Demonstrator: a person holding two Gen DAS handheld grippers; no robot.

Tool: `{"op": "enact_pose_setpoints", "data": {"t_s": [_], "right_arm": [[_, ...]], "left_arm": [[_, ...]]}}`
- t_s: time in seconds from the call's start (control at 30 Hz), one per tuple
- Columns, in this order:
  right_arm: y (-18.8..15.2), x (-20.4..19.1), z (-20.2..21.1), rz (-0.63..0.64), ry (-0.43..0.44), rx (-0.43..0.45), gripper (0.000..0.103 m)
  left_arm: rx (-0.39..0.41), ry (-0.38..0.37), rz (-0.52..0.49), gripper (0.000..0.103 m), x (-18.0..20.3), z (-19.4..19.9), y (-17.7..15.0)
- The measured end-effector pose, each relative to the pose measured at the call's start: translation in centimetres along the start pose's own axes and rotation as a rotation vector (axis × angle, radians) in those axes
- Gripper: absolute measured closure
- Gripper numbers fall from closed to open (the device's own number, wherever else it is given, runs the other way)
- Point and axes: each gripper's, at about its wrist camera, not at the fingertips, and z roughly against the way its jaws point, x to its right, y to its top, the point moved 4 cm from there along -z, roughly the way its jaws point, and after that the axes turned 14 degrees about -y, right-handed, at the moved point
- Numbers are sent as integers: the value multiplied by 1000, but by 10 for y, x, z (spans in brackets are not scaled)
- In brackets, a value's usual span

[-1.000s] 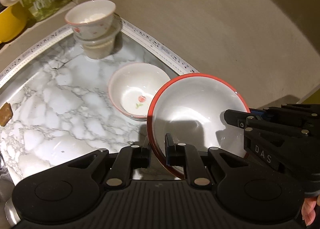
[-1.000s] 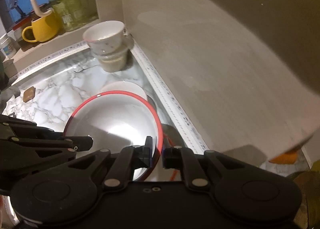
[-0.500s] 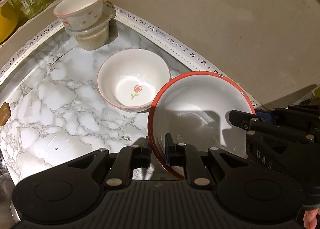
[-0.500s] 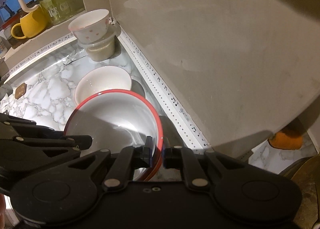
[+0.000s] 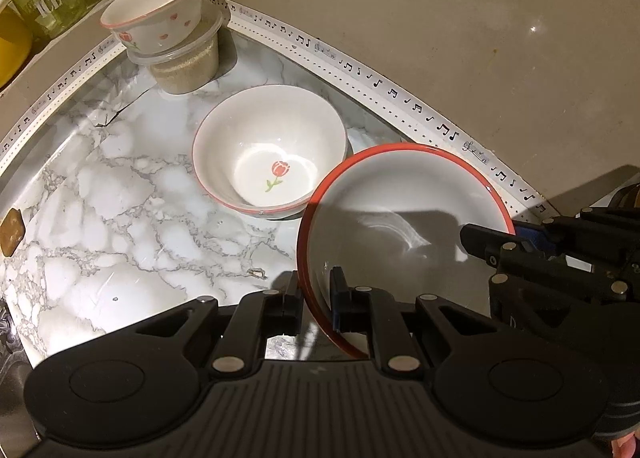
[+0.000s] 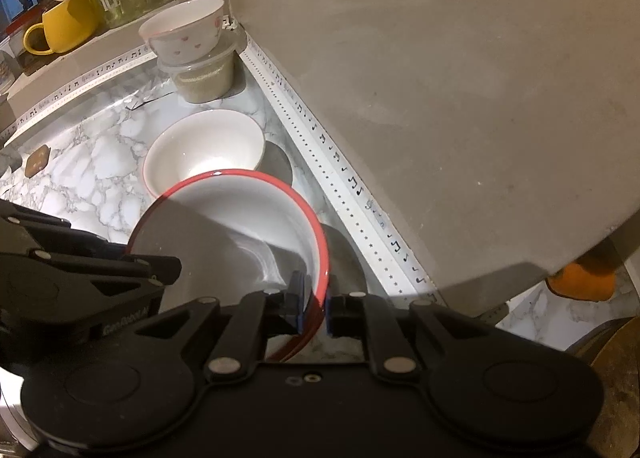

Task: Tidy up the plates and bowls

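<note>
Left wrist view: my left gripper (image 5: 316, 308) is clamped on the near rim of the red-rimmed bowl (image 5: 400, 226); my right gripper (image 6: 314, 308) pinches its opposite rim. It hangs tilted just beside the tulip bowl (image 5: 268, 158) on the marble counter (image 5: 100, 198). Nesting isn't done yet, I'd judge. One small bowl (image 5: 156, 20) sits on a plastic tub (image 5: 188, 66) (contents unclear). No plates visible; the underside of the held bowl is hidden.
</note>
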Motion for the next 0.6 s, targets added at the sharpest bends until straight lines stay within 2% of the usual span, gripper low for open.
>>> {"op": "enact_pose_setpoints", "data": {"t_s": [0.23,0.3,0.37,0.47,0.6], "right_arm": [[2,0,-1,7,-8,-12,91],[4,2,4,1,4,-6,86],[5,3,5,9,11,-6,86],[3,2,0,36,-15,-22,85],[-6,-1,-3,43,-8,-40,84]], "left_arm": [[-3,3,-22,91,-1,-1,0],[4,6,-36,90,0,0,-1],[5,3,-39,90,0,0,-1],[3,6,-62,90,2,0,-4],[-11,-12,-93,89,5,3,-13]]}}
